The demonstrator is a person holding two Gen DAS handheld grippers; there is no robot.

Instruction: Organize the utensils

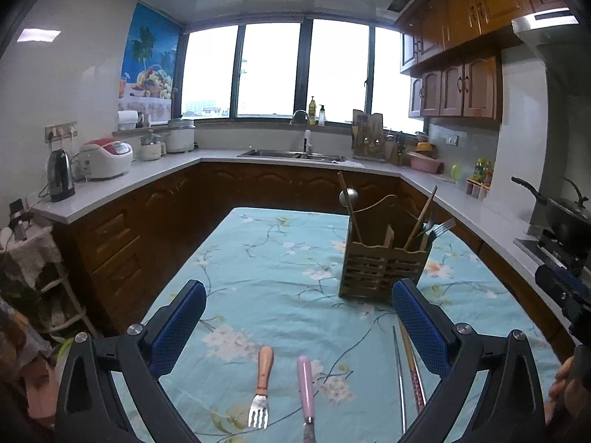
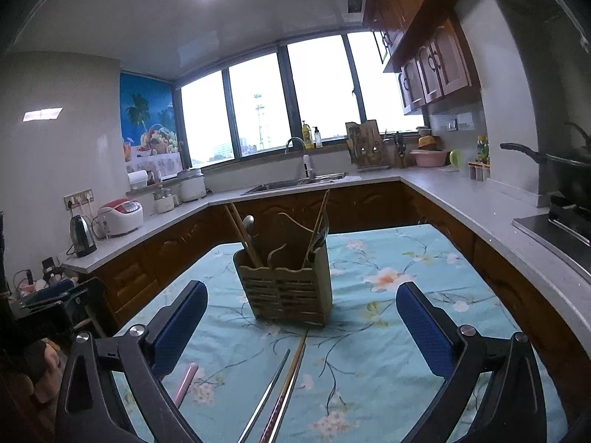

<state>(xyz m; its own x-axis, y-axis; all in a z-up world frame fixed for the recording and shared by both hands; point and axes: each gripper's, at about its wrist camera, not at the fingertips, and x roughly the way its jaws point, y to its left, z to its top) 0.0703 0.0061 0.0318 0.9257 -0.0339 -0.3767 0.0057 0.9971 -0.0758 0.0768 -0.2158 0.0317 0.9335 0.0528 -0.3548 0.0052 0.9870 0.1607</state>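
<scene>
Standing upright on the floral worktop, the wooden caddy holds utensils handle-up. Both the left tool and right tool gape wide, empty. Chopsticks, fork and pink-handled knife lie lengthwise, handles toward the caddy.

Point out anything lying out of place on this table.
Several utensils lie loose on the floral tablecloth instead of standing in the wooden holder: a wooden-handled fork, a pink-handled utensil and chopsticks. Nothing looks spilled or damaged.
</scene>
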